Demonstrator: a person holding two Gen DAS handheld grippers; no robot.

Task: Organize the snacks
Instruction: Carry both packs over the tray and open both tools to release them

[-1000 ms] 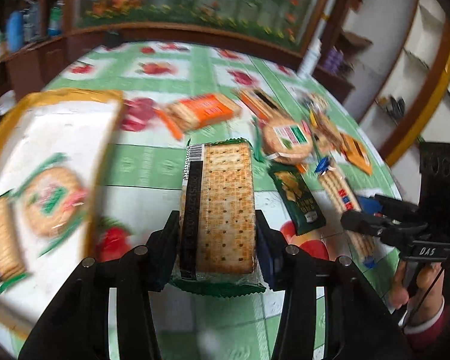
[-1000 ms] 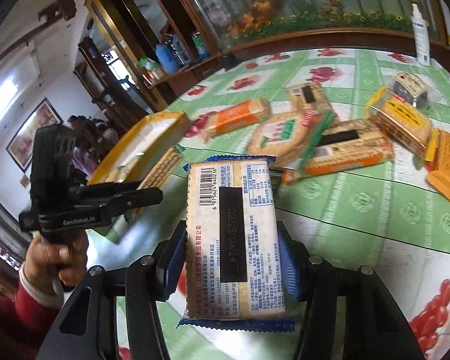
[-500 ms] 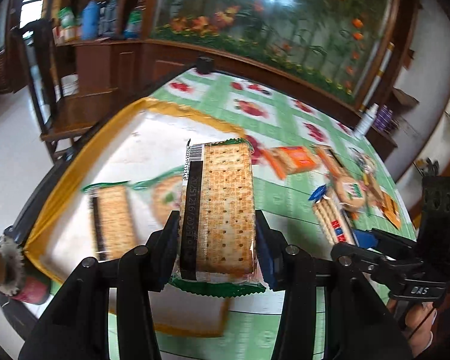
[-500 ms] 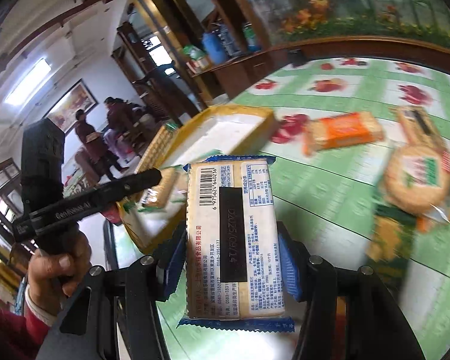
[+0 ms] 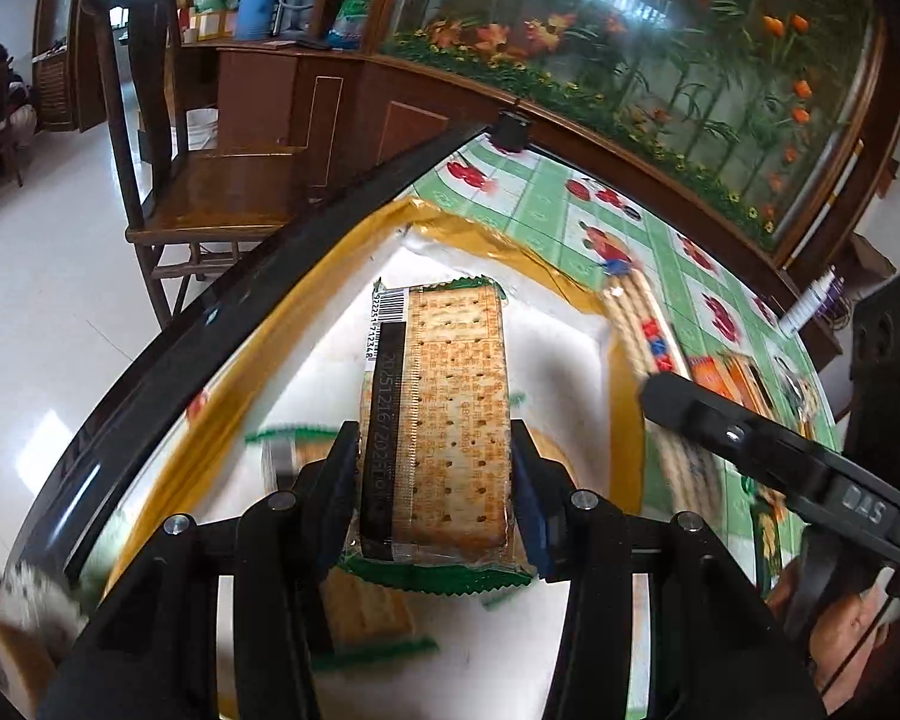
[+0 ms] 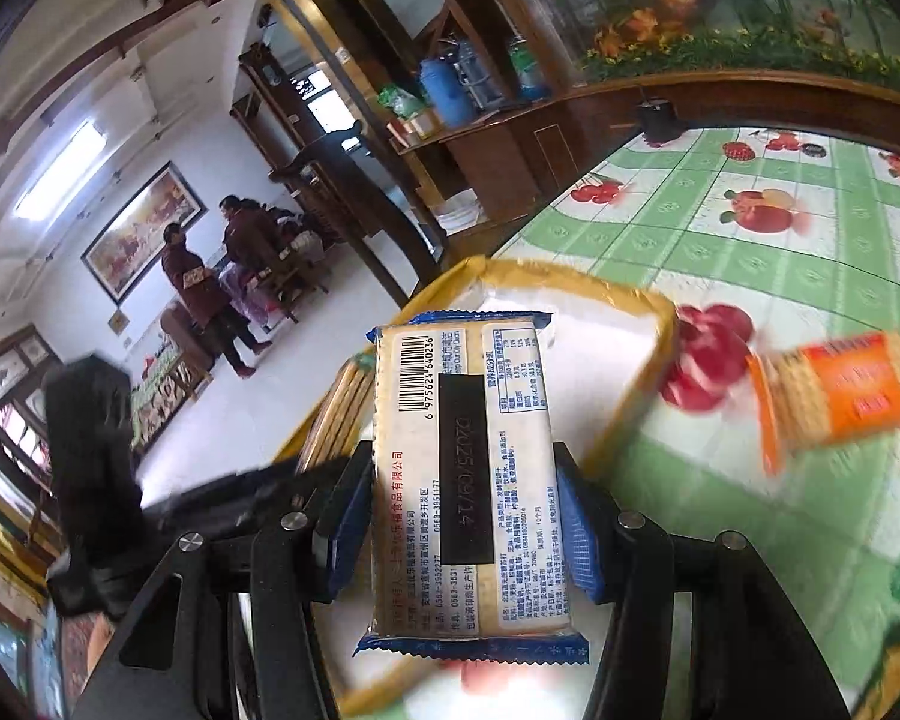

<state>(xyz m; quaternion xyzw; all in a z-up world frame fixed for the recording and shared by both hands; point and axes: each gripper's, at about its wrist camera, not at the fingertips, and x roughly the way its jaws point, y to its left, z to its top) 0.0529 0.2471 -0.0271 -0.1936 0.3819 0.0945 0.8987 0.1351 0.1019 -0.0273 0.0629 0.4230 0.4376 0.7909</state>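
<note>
A: What did we have in our tongs?

B: Our left gripper point(image 5: 432, 468) was squeezed shut on the green cracker pack point(image 5: 441, 420). Our right gripper point(image 6: 462, 516) was squeezed shut on the blue cracker pack point(image 6: 468, 480).

A: Where were they?

B: We held both up over the yellow tray point(image 5: 621, 396), by the near corner of the table point(image 6: 750, 252).

A: How much had we done?

B: Some. A few packs already lay in the tray point(image 5: 366, 606). Our two were not down yet. The orange pack point(image 6: 840, 390) and a long striped pack point(image 5: 642, 324) still sat on the table.

A: Which way did ours point?

B: Each long side pointed away from us, toward the tray's far edge.
</note>
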